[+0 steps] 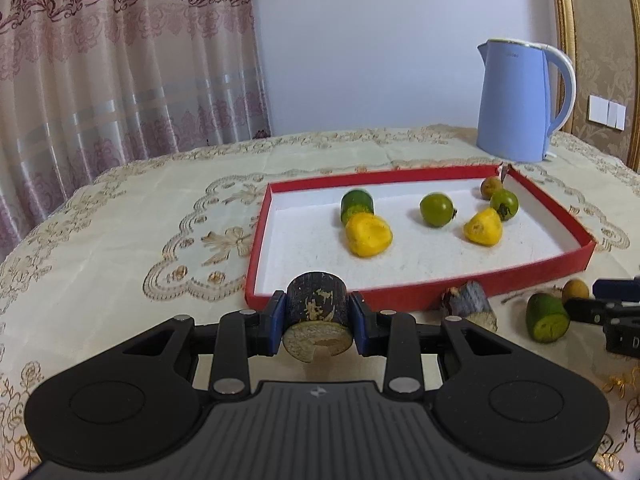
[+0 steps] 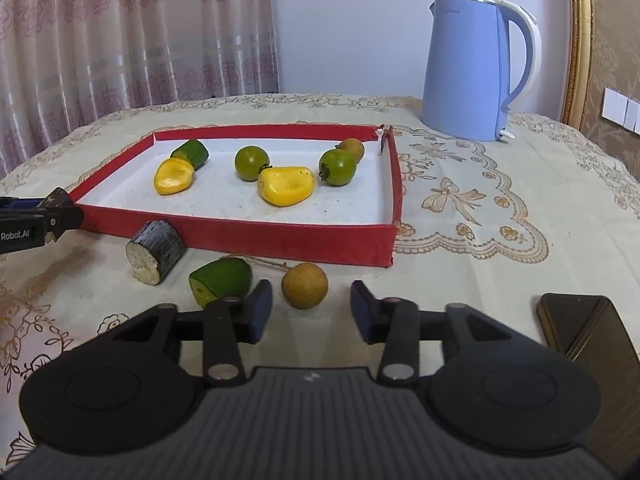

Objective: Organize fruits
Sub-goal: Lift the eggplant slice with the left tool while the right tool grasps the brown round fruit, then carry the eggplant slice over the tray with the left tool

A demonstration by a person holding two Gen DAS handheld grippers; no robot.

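Observation:
My left gripper (image 1: 318, 316) is shut on a short dark sugarcane piece (image 1: 316, 304), held just in front of the red tray's near rim (image 1: 400, 294). The white-floored tray (image 2: 280, 236) holds two yellow pieces (image 2: 286, 184), round green fruits (image 2: 251, 163), a green cut piece (image 2: 192, 153) and a brownish fruit (image 2: 352, 148). My right gripper (image 2: 312, 306) stands open low over the cloth. A round brown longan (image 2: 305, 285) lies at its fingertips with neither pad pressing on it. A green cut piece (image 2: 222, 282) and a second sugarcane piece (image 2: 156, 250) lie to its left.
A blue kettle (image 2: 472, 72) stands at the back right of the table. A dark flat phone-like object (image 2: 584, 328) lies on the embroidered tablecloth (image 2: 460, 200) near my right gripper. Curtains hang behind the table's left side.

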